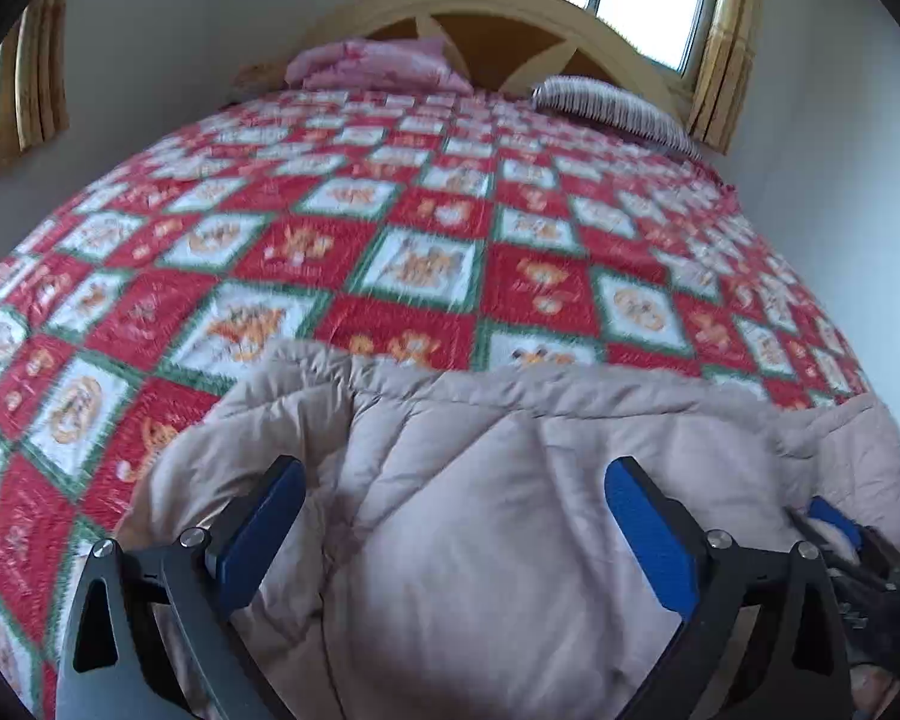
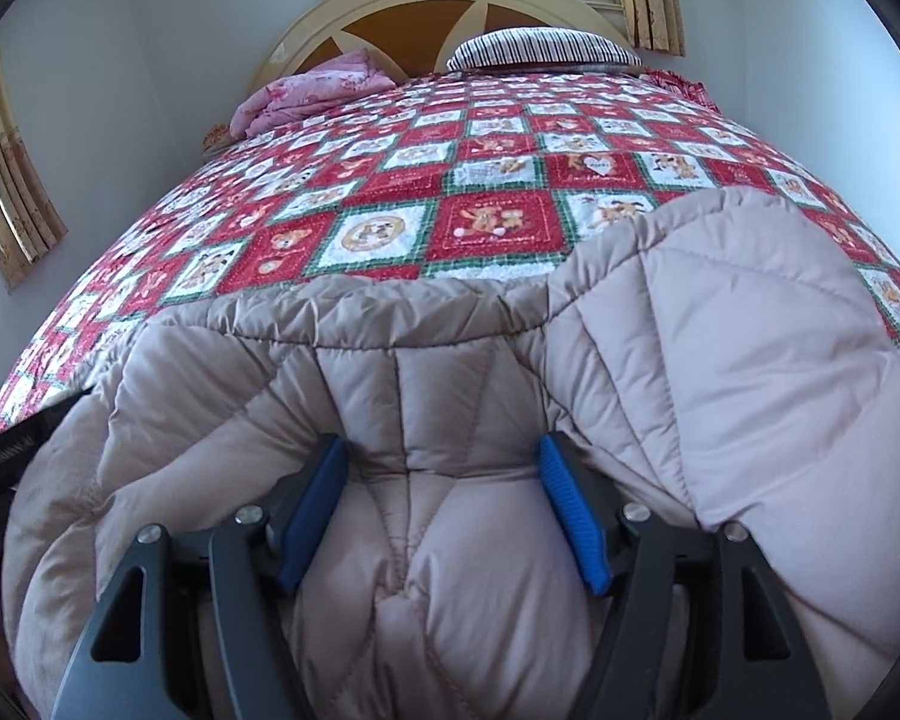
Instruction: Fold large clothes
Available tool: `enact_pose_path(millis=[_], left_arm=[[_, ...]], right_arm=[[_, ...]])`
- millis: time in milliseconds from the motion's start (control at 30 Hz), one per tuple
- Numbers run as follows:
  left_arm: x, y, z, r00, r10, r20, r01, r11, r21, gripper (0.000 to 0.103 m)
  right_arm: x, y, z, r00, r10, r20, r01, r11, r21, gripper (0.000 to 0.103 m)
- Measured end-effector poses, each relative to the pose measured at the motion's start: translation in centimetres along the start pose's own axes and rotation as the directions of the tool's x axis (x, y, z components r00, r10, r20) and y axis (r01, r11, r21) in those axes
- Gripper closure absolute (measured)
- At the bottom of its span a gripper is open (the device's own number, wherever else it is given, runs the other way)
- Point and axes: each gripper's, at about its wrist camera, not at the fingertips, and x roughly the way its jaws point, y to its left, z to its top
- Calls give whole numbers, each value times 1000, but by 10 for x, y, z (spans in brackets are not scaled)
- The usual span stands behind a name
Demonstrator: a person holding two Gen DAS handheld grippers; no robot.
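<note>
My left gripper (image 1: 455, 531): jaws wide, nothing pinched, hovering over beige quilted puffer coat (image 1: 510, 510). My right gripper (image 2: 443, 516): jaws partway apart, blue pads (image 2: 573, 516) flanking padded bulge of coat; can't tell whether they press it. Coat lies bunched at foot edge of bed (image 2: 390, 192), on red-and-white checked bedspread. Pink folded bedding (image 2: 306, 93) and striped pillow (image 2: 540, 48) at headboard end.
</note>
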Motion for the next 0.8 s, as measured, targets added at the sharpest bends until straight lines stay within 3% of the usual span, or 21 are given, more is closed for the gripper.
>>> enact_pose_path(millis=[133, 200, 300, 400, 800], left_arm=[[-34, -39, 14, 993, -58, 102, 50, 995, 87, 3], [-23, -60, 16, 996, 3, 93, -18, 986, 166, 3], [22, -70, 2, 994, 112, -12, -105, 963, 249, 3], [37, -54, -6, 997, 81, -20, -76, 981, 178, 1], [49, -55, -16, 995, 101, -23, -95, 978, 184, 1]], right_arm=[[1, 2, 0, 1000, -11, -2, 11, 1000, -8, 33], [2, 2, -1, 1000, -15, -3, 15, 1000, -11, 33], [2, 2, -1, 1000, -16, -2, 16, 1000, -12, 33], [2, 1, -1, 1000, -15, -2, 15, 1000, -11, 33], [0, 8, -1, 999, -49, 6, 49, 998, -26, 33]])
